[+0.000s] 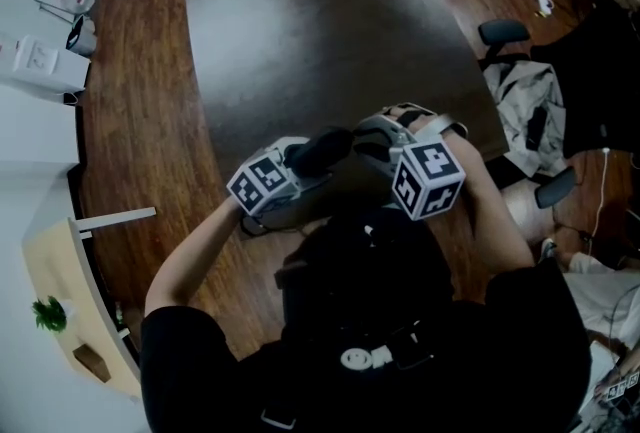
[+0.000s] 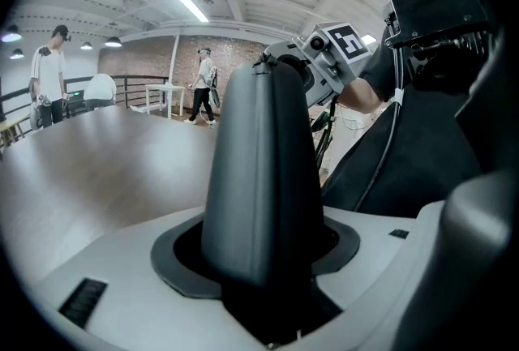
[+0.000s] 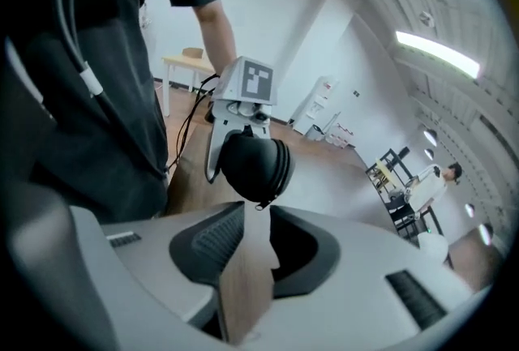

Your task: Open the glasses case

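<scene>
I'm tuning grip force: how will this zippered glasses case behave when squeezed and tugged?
The glasses case is probably stiff: its rounded shell shows no dent in the left gripper. Its smooth, tapering sides may let it slip. The zipper pull dangles loosely, so it likely swings away when nudged.

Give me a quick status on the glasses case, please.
Left gripper shut on glasses case. Right gripper jaws open, zip pull just ahead. Case looks zipped. Nothing blocking.
</scene>
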Demonstrator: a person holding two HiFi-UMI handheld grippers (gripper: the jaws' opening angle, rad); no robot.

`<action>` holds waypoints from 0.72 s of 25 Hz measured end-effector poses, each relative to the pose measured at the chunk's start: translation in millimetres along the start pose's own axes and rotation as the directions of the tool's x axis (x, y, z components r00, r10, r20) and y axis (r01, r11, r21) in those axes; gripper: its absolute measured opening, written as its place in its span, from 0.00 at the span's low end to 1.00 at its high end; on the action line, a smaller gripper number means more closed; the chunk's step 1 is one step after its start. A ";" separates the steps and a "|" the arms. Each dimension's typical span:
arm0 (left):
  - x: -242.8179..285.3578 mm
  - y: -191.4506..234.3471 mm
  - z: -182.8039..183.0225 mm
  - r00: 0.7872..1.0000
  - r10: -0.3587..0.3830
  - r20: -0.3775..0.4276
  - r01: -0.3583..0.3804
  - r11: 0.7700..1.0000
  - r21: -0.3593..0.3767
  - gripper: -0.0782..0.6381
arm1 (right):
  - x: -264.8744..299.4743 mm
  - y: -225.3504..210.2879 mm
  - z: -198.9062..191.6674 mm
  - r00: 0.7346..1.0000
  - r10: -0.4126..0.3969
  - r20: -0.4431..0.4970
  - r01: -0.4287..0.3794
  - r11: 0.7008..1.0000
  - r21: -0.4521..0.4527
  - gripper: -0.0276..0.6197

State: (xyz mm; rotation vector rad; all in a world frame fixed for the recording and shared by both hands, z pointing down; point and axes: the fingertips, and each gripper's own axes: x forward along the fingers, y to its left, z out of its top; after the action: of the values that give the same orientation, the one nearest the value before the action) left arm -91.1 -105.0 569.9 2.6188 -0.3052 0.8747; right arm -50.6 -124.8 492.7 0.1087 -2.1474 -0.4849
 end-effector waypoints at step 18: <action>-27.2 -10.8 -16.0 0.939 -0.001 -0.343 -0.105 0.950 -0.293 0.47 | 28.0 -18.5 -10.7 0.941 -0.340 0.005 0.336 0.933 0.131 0.28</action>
State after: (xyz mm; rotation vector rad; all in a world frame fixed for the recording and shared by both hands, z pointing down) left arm -117.7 -86.3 562.2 2.1376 -0.3839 1.1738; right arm -60.3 -152.1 512.7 0.5550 -2.1943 -0.5458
